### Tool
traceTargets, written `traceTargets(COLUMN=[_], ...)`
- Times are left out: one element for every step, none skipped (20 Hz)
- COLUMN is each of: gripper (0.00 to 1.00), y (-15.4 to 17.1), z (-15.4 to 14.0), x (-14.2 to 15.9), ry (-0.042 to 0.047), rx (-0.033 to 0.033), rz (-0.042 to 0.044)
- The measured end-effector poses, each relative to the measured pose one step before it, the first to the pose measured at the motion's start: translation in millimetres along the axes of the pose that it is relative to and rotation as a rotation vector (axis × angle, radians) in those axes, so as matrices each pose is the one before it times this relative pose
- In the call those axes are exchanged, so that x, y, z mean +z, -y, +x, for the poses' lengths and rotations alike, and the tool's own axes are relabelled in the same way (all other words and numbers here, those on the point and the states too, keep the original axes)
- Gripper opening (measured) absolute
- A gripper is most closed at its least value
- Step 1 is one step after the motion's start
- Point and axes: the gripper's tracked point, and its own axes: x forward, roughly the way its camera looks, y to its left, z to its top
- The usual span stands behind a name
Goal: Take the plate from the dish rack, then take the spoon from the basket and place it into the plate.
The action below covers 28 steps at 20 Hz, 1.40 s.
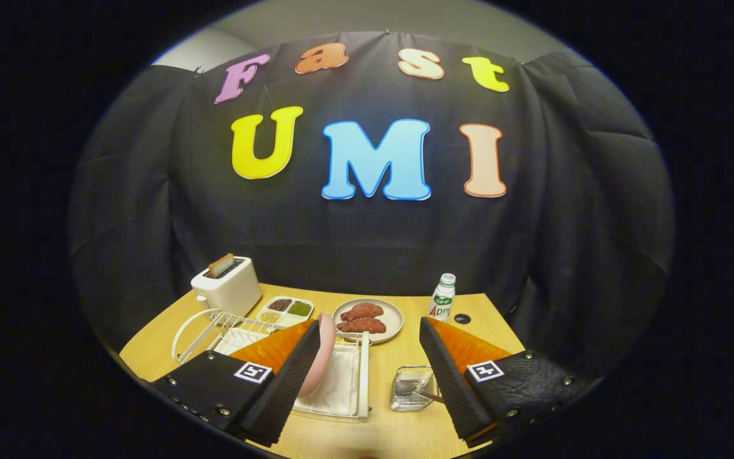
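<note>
A pink plate (pixel 322 354) stands on edge in the white wire dish rack (pixel 348 382), right beside the inner face of my left finger (pixel 284 389). The small clear basket (pixel 413 387) sits just inside my right finger (pixel 453 382), with the metal spoon (pixel 408 387) lying in it. My gripper (pixel 367 376) hovers above the table, fingers wide apart and nothing between them. The rack's left part is hidden behind the left finger.
A white toaster (pixel 227 285) with a slice of bread stands at the back left of the wooden table (pixel 399 357). Beyond the rack lie a divided tray of grains (pixel 285 310) and a beige plate with meat (pixel 368 320). A small bottle (pixel 442 298) stands back right.
</note>
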Motion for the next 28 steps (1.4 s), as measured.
traceTargets(gripper=[0.96,0.96,0.96,0.96,0.96,0.96,0.96,0.96,0.96,0.96,0.96,0.91,0.85,0.84,0.84,0.83,0.82,0.80,0.75,0.63,0.51,0.39,0.38,0.38,0.38,0.29,0.21,0.13], y=[-14.09,-11.23,-4.85,-3.70,-1.55,0.08,1.64,-0.34,0.85,0.10,0.99,0.72,-2.25,-1.54,-0.70,-0.82,-1.64,2.19,0.21,0.61,3.66,-2.79,-2.30,-1.19,-2.01,11.18,1.99,-2.59], z=[6.47,6.59,6.32,6.38,8.95,5.43,5.84,6.85,5.08,7.21,6.61,6.56,8.07,7.61,6.70,7.28,3.99,5.28,6.58,6.44,3.83,4.22,2.17,0.58,2.44,-2.14,1.70,5.29], x=[-7.24,-5.21,-4.65,0.04,0.42,-0.56,0.02,-0.71,0.57,0.46,1.84,0.77,1.89,0.16,1.18,-1.21,-0.44,-3.09,-3.89,-2.48,-1.17,-0.54,-1.16,-1.04,-0.73,1.92,-4.48,-1.36], ry=[-0.06439,-0.06502,-0.05332,-0.03474,-0.03836,-0.03471,-0.03254,-0.04082,-0.03382,-0.03342,-0.02408,-0.02925,-0.02545,-0.02489,-0.02087,-0.02275,-0.02021,-0.01956,-0.02712,-0.02320,-0.01574,-0.01546,-0.00975,-0.00911,-0.00860,-0.01658,-0.00492,-0.01264], rx=[0.04352,0.03716,0.01564,0.00764,-0.00975,-0.01614,-0.01683,-0.02084,-0.01779,-0.01404,-0.01767,-0.01462,-0.00491,-0.00740,-0.01012,-0.01878,-0.01236,-0.03005,-0.02038,-0.02735,-0.03309,-0.00859,-0.01566,-0.01908,-0.01051,-0.07007,-0.02189,-0.02227], rz=[0.01922,0.02080,0.01371,0.00333,-0.00731,-0.01280,-0.00545,-0.00051,0.00326,0.00336,0.00018,0.00108,0.00463,-0.00099,-0.00151,-0.00066,-0.00050,-0.00417,-0.00545,-0.00573,-0.00179,0.00169,0.00054,-0.00958,-0.01087,-0.01234,-0.01175,-0.00718])
